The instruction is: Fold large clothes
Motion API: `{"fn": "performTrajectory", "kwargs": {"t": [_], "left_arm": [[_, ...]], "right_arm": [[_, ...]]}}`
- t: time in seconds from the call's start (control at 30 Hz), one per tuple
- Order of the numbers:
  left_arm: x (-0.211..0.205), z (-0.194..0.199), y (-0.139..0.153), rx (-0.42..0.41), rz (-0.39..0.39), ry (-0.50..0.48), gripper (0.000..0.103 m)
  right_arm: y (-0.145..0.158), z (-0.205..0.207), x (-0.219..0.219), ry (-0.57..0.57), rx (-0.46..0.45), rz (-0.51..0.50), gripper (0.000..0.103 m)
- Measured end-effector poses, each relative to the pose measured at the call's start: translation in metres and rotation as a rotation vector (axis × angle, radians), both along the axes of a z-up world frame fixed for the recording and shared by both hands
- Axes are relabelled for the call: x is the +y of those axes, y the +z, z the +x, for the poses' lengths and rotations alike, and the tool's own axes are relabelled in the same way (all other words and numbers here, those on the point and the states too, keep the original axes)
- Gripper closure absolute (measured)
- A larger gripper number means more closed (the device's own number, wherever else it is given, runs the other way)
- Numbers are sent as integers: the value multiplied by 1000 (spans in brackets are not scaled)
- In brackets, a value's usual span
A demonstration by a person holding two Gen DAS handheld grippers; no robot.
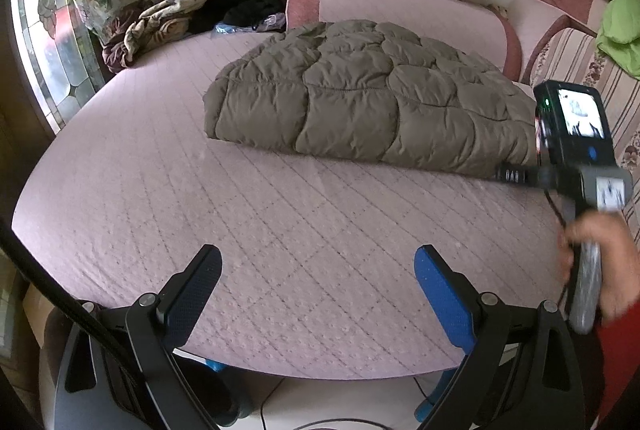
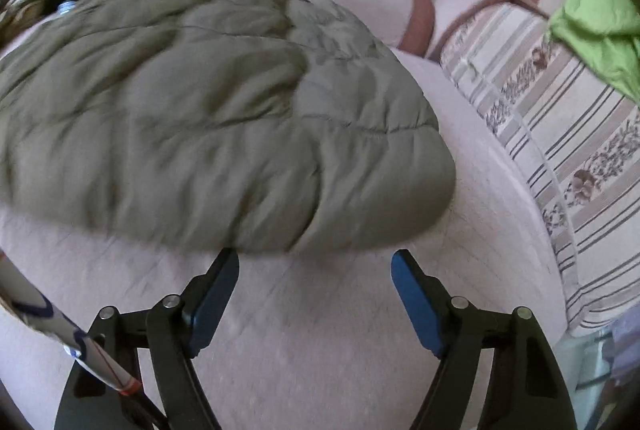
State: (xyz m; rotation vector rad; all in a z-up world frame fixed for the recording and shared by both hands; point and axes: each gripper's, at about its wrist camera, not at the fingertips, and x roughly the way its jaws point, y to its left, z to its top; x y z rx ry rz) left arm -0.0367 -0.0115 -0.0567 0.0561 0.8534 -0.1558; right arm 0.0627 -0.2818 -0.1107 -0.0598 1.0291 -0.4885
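My left claw (image 1: 318,270) hangs wide open over the pink bedspread (image 1: 240,214), holding nothing, near the bed's front edge. Far ahead to its left lies a heap of blankets (image 1: 160,18). The folded olive coat (image 1: 360,94) lies ahead and to the right, well apart from this claw. Further right, my right hand (image 1: 604,270) grips the other tool. My right claw (image 2: 314,266) is also spread wide and empty, its tips just short of the coat's (image 2: 208,118) near edge; whether they touch it I cannot tell. A green cloth (image 2: 600,26) lies far right on a striped cushion (image 2: 560,134).
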Motion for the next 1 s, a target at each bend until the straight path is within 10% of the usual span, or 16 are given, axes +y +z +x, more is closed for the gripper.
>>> {"fn": "performTrajectory", "kwargs": {"t": [0.23,0.53,1.0], "left_arm": [[3,5,0,0,-6,3,6],[-2,2,-1,0,-5,-15,7],[-3,-12,6,-21,5,-26,7]], "right_arm": [[2,4,-31,-44,-24,130,20],[24,-124,26,17,-145,235,14],[34,-150,51,44,-166,194,13]]}}
